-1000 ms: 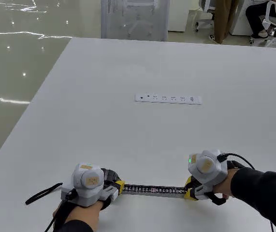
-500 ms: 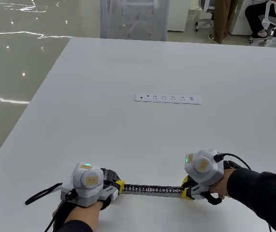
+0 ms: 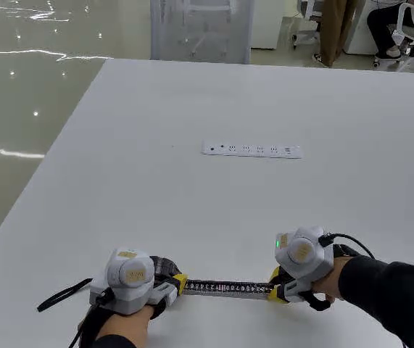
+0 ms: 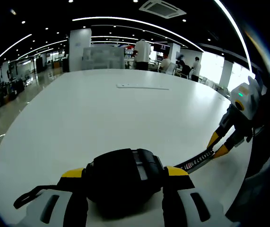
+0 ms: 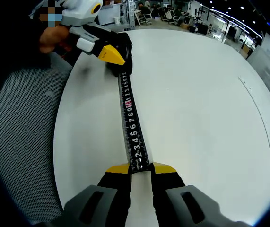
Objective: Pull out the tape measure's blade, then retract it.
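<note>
Left gripper (image 4: 125, 172) clamps the black tape measure (image 4: 120, 187), white-numbered blade (image 5: 133, 123) stretched out

One black tape measure (image 4: 123, 182) is counted, with one dark steel blade (image 5: 132, 123) that bears printed numbers, and one black wrist strap (image 3: 63, 293). Two handheld grippers of grey plastic with yellow jaw tips are counted: the left gripper (image 3: 178, 282) and the right gripper (image 3: 272, 291). Two hands are counted, the left hand (image 3: 122, 327) and the right hand (image 3: 333, 278). One long white power strip (image 3: 251, 149) is seen on one wide white table (image 3: 156, 188). The sockets of the strip are too small to be counted.
</note>
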Available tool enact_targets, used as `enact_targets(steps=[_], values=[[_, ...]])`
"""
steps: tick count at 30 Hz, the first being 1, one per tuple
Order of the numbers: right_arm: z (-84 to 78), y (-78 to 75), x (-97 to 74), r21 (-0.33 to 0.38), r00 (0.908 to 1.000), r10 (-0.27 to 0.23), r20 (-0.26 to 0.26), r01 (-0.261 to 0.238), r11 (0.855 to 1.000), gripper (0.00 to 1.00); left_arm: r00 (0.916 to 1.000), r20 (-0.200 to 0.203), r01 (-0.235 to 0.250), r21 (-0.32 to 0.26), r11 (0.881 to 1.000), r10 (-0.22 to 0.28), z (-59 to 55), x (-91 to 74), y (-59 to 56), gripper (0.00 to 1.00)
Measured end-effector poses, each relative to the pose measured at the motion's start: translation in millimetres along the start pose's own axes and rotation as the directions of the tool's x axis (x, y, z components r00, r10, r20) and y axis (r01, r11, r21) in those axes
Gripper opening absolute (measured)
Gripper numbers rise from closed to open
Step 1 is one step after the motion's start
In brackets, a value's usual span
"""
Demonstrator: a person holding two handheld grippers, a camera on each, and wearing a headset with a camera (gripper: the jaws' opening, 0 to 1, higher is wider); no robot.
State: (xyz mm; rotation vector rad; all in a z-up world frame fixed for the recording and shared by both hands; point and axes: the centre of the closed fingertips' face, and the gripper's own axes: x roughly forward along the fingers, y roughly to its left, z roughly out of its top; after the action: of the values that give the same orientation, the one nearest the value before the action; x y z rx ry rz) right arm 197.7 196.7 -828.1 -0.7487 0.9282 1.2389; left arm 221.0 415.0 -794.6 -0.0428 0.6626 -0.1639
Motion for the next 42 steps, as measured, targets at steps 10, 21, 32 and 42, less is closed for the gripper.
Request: enact_targets(steps=[10,21,32,42], values=[[8.3,2.2,4.0,-0.008,0.9999,-0.003,0.014,0.003,1.000,0.12,0.9999,0.003,0.014,-0.026,1.000,-0.014,0.1,-0.5,1.1,0.60],[15.4,3.8,7.6,-0.007,0.9997,0.003,0.024,-0.003,1.000,0.13,0.9997,-0.002,0.026,-0.026,0.999,-0.026,-0.1,-0.8,0.4,0.59],[25.4,6.2,12.1,-0.006,0.9992,0.007,0.040,-0.007,1.000,0.12,0.9994,-0.005,0.034,-0.019,0.999,-0.035,-0.4,-1.1,0.1,0.59],[32.9,9.0,16.3,-0.013,0.9987,0.013,0.049,-0.012,1.000,0.13,0.9994,-0.004,0.036,-0.017,0.999,-0.036,-0.4,-1.1,0.0,0.59]])
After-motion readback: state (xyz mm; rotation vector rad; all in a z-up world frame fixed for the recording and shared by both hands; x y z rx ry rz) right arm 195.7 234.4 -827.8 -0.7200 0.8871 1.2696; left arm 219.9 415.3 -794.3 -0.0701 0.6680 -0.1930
